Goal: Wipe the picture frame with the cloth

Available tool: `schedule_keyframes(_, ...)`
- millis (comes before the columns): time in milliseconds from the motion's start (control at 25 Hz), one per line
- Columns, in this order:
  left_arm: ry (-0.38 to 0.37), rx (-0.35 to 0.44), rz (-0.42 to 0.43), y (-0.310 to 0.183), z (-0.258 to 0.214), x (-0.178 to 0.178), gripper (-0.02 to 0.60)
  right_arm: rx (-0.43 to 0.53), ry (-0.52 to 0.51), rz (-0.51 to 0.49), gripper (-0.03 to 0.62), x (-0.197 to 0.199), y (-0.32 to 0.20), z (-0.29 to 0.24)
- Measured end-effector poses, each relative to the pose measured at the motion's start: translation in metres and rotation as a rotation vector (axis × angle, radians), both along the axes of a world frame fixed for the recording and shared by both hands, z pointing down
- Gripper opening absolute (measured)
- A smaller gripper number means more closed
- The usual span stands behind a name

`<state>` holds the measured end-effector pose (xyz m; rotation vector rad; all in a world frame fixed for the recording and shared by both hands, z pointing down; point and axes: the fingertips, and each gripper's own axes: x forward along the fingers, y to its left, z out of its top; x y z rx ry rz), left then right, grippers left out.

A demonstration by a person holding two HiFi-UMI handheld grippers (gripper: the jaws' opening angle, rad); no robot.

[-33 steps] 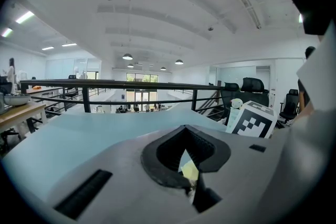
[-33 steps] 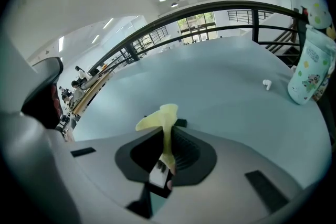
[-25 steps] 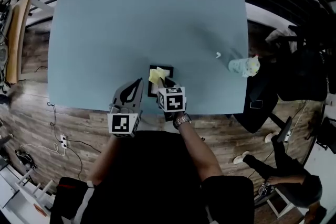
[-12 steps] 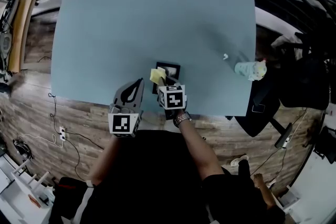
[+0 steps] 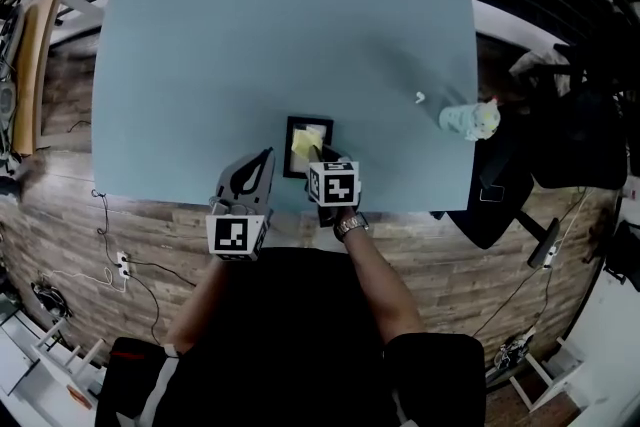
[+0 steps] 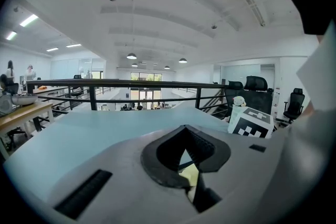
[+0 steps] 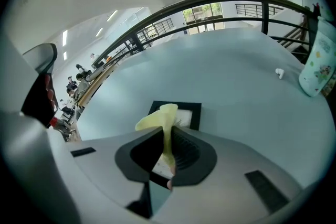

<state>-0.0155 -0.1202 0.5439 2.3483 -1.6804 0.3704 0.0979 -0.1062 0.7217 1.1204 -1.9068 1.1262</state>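
A small black picture frame with a white inside lies flat on the blue-grey table, near its front edge. My right gripper is shut on a yellow cloth, which rests on the frame. In the right gripper view the cloth stands up from the right gripper, with the frame just beyond it. My left gripper hangs over the table edge, left of the frame, with its jaws together and nothing between them. In its own view the left gripper shows a bit of yellow cloth behind the jaws.
A pale wipes pack stands at the table's right edge, also in the right gripper view as a pack. A small white bit lies near it. Black office chairs sit right of the table; railings run behind.
My right gripper has shifted the cloth a little across the frame. The left gripper has stayed where it was. The head view has swayed slightly.
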Motion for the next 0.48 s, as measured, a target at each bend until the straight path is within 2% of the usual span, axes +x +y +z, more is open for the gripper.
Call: schedule_keyframes(480, 0.015, 0.009, 0.064, -0.002, 0.0, 0.025, 0.0, 0.007, 0.03, 0.087, 0.035, 0.039, 0.004, -0.002)
